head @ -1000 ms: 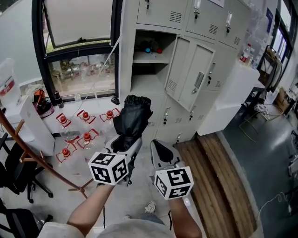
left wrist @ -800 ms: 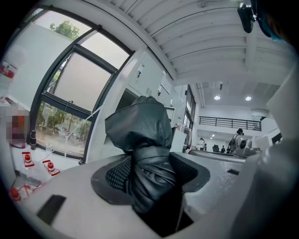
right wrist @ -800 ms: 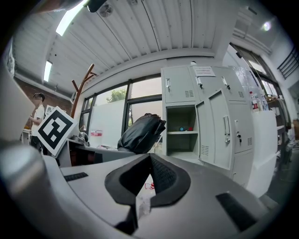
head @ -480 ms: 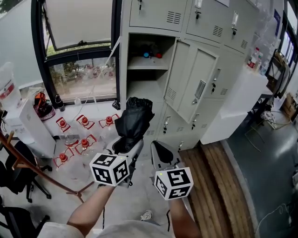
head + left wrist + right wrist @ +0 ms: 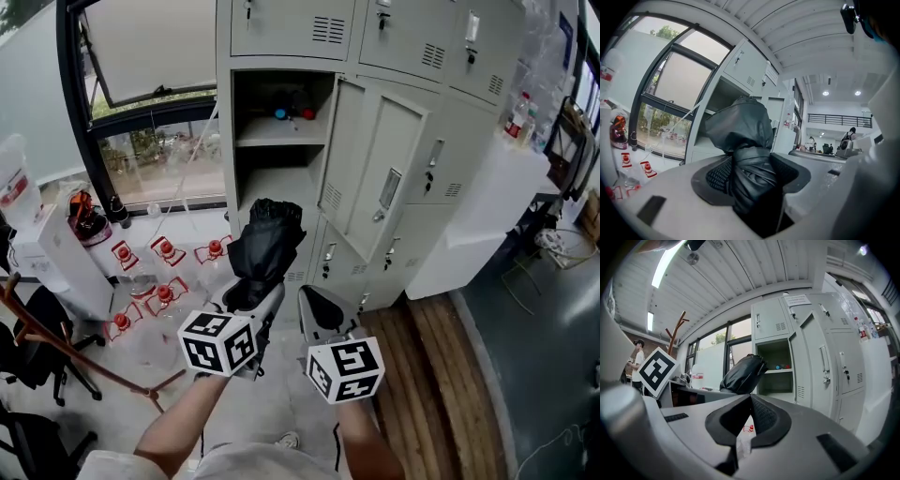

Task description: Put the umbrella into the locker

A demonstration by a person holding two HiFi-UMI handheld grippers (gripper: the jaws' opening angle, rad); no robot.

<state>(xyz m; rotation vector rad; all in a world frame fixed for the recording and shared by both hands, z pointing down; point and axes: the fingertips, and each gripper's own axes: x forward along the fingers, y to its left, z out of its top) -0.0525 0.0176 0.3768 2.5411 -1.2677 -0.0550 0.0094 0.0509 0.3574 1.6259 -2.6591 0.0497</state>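
The left gripper (image 5: 251, 289) and right gripper (image 5: 317, 302) had pale grey, smooth shells. Each bore a white cube (image 5: 218, 342) printed with black square markers, at seven and five o'clock in the head view. Their pads (image 5: 765, 416) were black with a fine ribbed texture. The person wore a light grey short sleeve (image 5: 117, 465) and, at six o'clock, a white shoe (image 5: 287, 439).

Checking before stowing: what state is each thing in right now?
umbrella: folded, bundled.
left hand-held gripper: shut on the umbrella.
right hand-held gripper: jaws together, nothing between them.
locker door: swung open.
upper lockers: doors closed.
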